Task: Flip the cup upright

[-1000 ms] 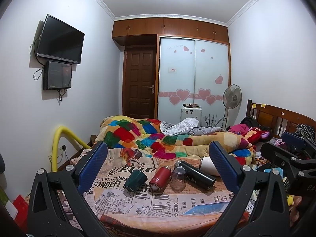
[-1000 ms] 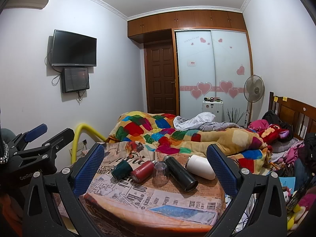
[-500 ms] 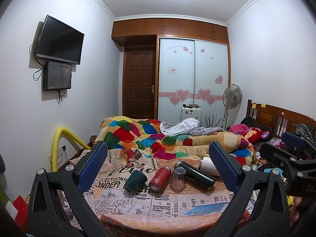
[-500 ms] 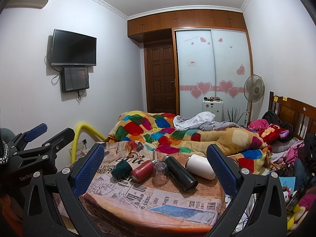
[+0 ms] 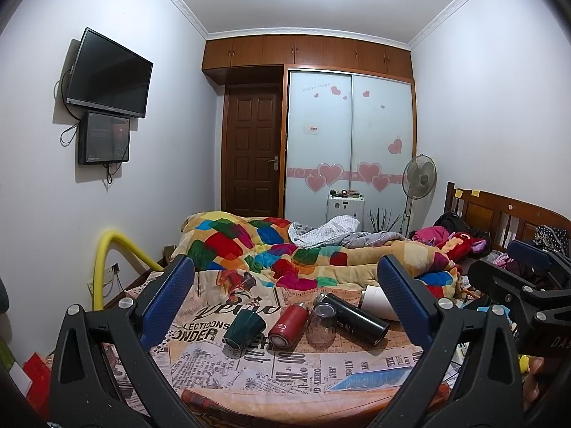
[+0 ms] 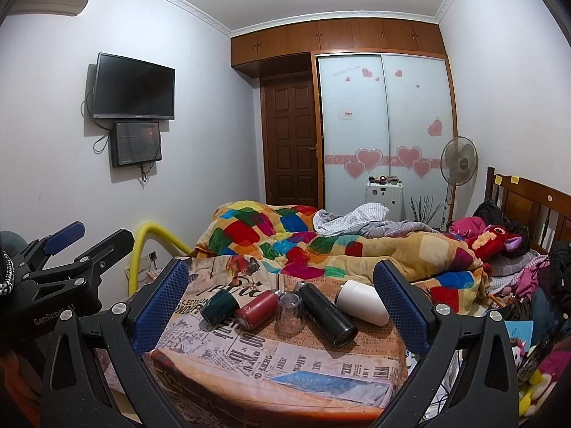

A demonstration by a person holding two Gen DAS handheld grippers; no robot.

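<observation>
Several cups lie in a row on a newspaper-print cloth over a table. From left: a dark green cup on its side, a red flask on its side, a clear glass standing upside down, a black flask on its side, and a white cup on its side. The same row shows in the right wrist view: green cup, red flask, glass, black flask, white cup. My left gripper and right gripper are open, empty, short of the cups.
A bed with a patchwork quilt lies behind the table. A yellow pipe arches at the left. Each gripper shows at the side of the other's view: the right one, the left one. Clutter lies at the right.
</observation>
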